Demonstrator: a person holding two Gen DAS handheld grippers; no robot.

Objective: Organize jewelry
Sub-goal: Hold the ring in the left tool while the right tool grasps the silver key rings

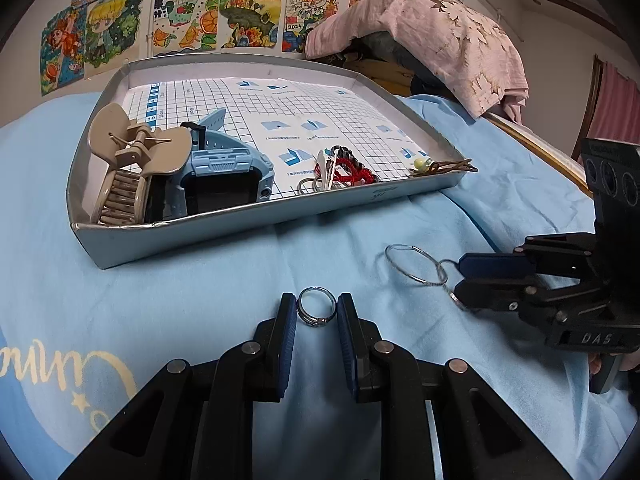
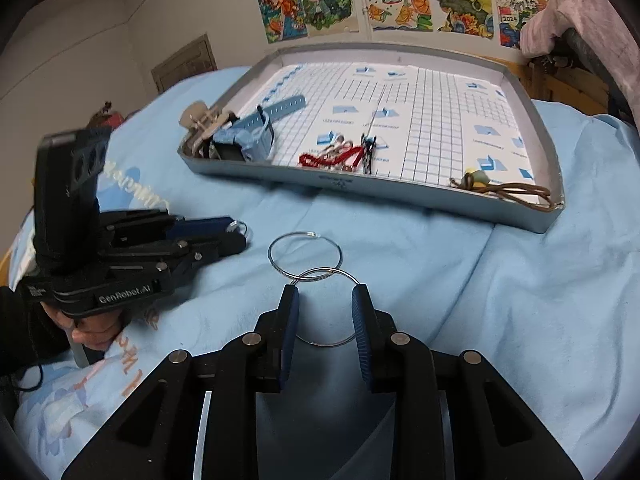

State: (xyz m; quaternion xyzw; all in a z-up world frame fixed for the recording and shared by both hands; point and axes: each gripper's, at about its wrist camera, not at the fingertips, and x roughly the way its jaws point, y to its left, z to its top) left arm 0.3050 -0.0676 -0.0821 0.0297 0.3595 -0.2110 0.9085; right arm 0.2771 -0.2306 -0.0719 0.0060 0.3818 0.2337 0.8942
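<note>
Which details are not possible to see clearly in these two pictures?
- Left wrist view: the watch screen face, partly behind the tray front wall and the hair claw.
- Right wrist view: the near part of the hoop earrings, covered by the right gripper.
- Right wrist view: the ring, mostly hidden by the left gripper.
- Both views: the tray's printed text, too small.

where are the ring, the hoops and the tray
ring [image 1: 316, 307], left wrist view, on its band's top arc
hoops [image 2: 306, 255], right wrist view, on the far hoop's wire
tray [image 1: 224, 236], left wrist view, on its near wall
</note>
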